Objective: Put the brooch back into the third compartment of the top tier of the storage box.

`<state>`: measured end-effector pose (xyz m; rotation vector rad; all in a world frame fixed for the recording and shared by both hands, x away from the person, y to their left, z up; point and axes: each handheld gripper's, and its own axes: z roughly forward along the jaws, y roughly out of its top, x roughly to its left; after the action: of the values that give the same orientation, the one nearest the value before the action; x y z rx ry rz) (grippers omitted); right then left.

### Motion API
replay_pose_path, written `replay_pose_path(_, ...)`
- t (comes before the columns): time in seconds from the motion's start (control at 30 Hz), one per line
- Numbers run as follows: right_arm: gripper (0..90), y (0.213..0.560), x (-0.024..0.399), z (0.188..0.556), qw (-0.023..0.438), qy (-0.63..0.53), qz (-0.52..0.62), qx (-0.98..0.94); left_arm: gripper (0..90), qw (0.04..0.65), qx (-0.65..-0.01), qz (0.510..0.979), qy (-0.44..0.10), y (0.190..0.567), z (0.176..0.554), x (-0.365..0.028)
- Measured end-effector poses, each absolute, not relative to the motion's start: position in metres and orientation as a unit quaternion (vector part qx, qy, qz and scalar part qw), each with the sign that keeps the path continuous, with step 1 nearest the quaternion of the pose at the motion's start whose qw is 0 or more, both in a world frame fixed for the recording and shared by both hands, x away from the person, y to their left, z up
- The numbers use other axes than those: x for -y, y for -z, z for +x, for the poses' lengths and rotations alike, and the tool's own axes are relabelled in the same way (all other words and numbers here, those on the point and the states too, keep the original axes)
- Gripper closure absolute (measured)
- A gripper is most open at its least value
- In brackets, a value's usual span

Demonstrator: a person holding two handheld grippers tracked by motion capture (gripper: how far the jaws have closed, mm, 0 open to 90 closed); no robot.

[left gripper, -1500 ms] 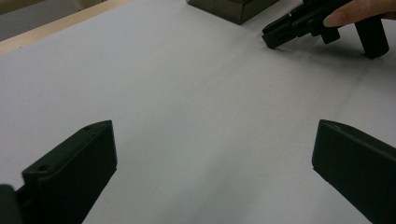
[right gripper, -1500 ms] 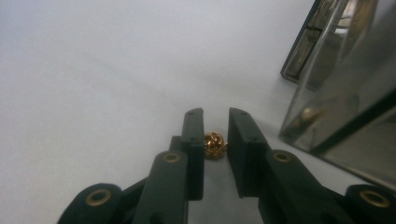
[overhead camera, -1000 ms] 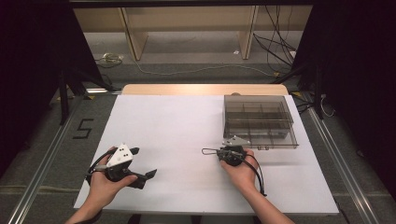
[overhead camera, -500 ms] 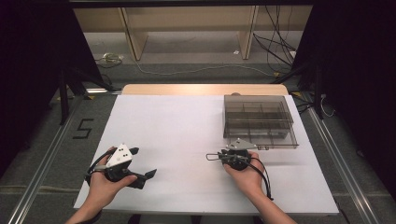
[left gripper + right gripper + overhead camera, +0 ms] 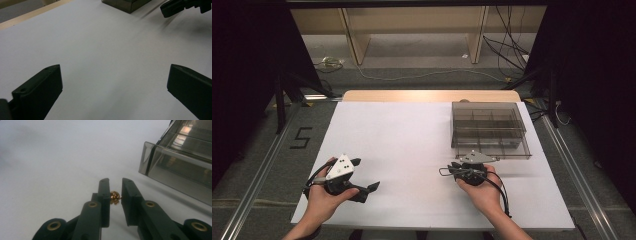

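My right gripper [image 5: 115,182] is shut on a small gold bead [image 5: 115,197], pinched between its black jaws a little above the white table. From above, this right gripper [image 5: 452,171] sits just in front of the near left corner of a clear smoked-plastic compartment box [image 5: 490,146]. Its jaws point left. The box [image 5: 175,167] lies close on the right in the right gripper view. My left gripper [image 5: 366,174] rests near the table's front left, open, with nothing between its jaws. The left gripper [image 5: 113,72] looks across bare white table.
The white table sheet [image 5: 402,135] spreads between the two hands. A wooden edge [image 5: 427,95] runs along the table's far side. The box corner [image 5: 125,3] and the right gripper [image 5: 180,6] show far off in the left gripper view. Cables lie on the floor beyond.
My right hand has shifted a little to the right with the gold bead in its jaws. The left hand and gripper have stayed put.
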<state>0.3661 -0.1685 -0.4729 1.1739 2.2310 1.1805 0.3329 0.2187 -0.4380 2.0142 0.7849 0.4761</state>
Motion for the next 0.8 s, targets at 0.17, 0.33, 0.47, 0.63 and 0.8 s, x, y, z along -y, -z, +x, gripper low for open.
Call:
replay_pose_path(0.17,78.6,0.47,0.173,0.363,0.175,-0.423,0.409,-0.789,0.0,0.447,-0.318,0.814,-0.192,0.438,0.333,-0.219)
replay_pose_path(0.33,78.6,0.468,0.177,0.359,0.173,-0.428,0.4,-0.791,0.0,0.445,-0.319,0.814,-0.191,0.439,0.333,-0.219)
replay_pose_path(0.47,78.6,0.466,0.182,0.356,0.171,-0.432,0.398,-0.791,0.0,0.445,-0.319,0.815,-0.191,0.439,0.333,-0.219)
replay_pose_path(0.63,78.6,0.461,0.187,0.352,0.173,-0.44,0.398,-0.786,0.0,0.445,-0.319,0.815,-0.191,0.439,0.333,-0.219)
replay_pose_path(0.8,78.6,0.459,0.192,0.35,0.172,-0.442,0.396,-0.786,0.0,0.445,-0.319,0.814,-0.192,0.439,0.334,-0.219)
